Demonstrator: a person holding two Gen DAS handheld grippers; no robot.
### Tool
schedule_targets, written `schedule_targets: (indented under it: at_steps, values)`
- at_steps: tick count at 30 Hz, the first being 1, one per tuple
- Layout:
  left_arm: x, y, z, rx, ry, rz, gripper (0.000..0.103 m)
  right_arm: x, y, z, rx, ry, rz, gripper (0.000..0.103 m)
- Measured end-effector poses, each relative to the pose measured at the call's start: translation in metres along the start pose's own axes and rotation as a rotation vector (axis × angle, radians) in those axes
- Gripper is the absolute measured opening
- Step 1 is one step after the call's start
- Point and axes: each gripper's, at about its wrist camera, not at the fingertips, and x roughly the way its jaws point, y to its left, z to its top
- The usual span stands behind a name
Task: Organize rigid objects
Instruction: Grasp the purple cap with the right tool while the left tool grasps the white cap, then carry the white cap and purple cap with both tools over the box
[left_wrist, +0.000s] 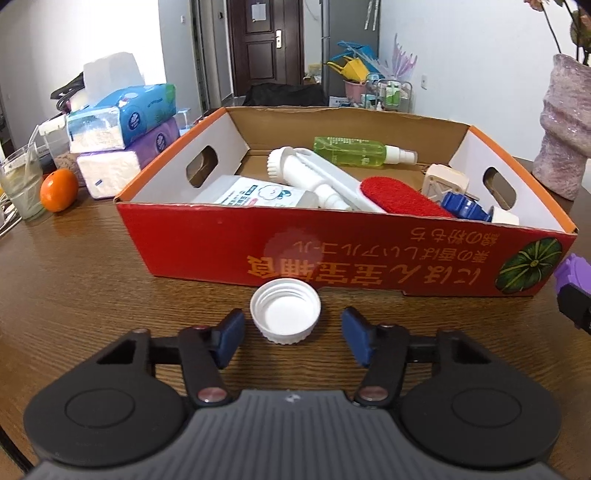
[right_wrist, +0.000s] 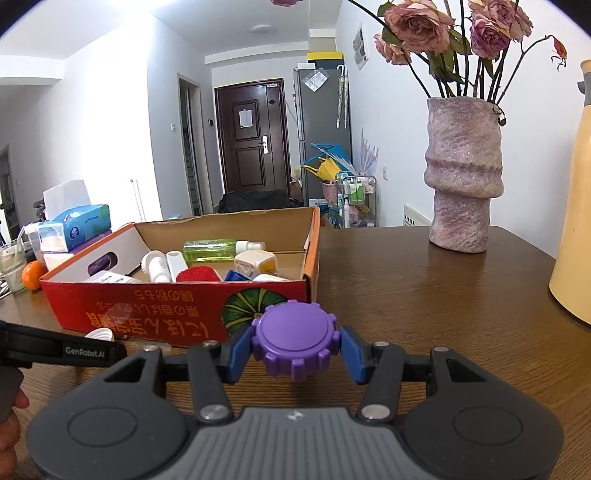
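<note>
White cap (left_wrist: 285, 316): open side up on your counter (left_wrist: 110, 280), just in front of the red box (left_wrist: 332, 247), between the blue pads of your left hand-held gripper (left_wrist: 293, 336).
Left hand-held gripper: jaws part open, pads clear of the cap on both sides, nothing held.
Purple cap (right_wrist: 295, 339): notched rim, clamped between the pads of your right hand-held gripper (right_wrist: 295, 350), near the box's front corner.
Writing: box front carries upside-down Japanese print and a green pumpkin picture; "GenRobot.AI" on the strap (right_wrist: 85, 350) at lower left of the right view.
Box contents: green spray bottle (left_wrist: 354, 151), white tube (left_wrist: 306, 177), red pad (left_wrist: 402, 199), white plug (left_wrist: 445, 184), blue part (left_wrist: 465, 206), labelled bottle (left_wrist: 258, 194), text too small to read.
Around: tissue packs (left_wrist: 125, 122), orange (left_wrist: 58, 190), plastic cup (left_wrist: 22, 184), pink vase (right_wrist: 463, 173) with roses.
Cut off: yellow jug (right_wrist: 572, 221) at right edge.
</note>
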Motion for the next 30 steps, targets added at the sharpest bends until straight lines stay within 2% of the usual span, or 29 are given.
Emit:
schedule_targets:
  at_steps: [3,20,30]
  values:
    - [-0.002,-0.001,-0.001,0.005,-0.007,-0.010,0.041,0.000,0.000,0.000,-0.004,0.002,0.002,0.051]
    - [-0.027,-0.003,-0.013,0.038,-0.065,-0.025,0.041,-0.008,0.009,-0.004,-0.039,-0.047,-0.012,0.051]
    - [-0.050,0.005,-0.024,0.032,-0.095,-0.031,0.041,-0.029,0.021,-0.008,-0.037,-0.082,0.001,0.051]
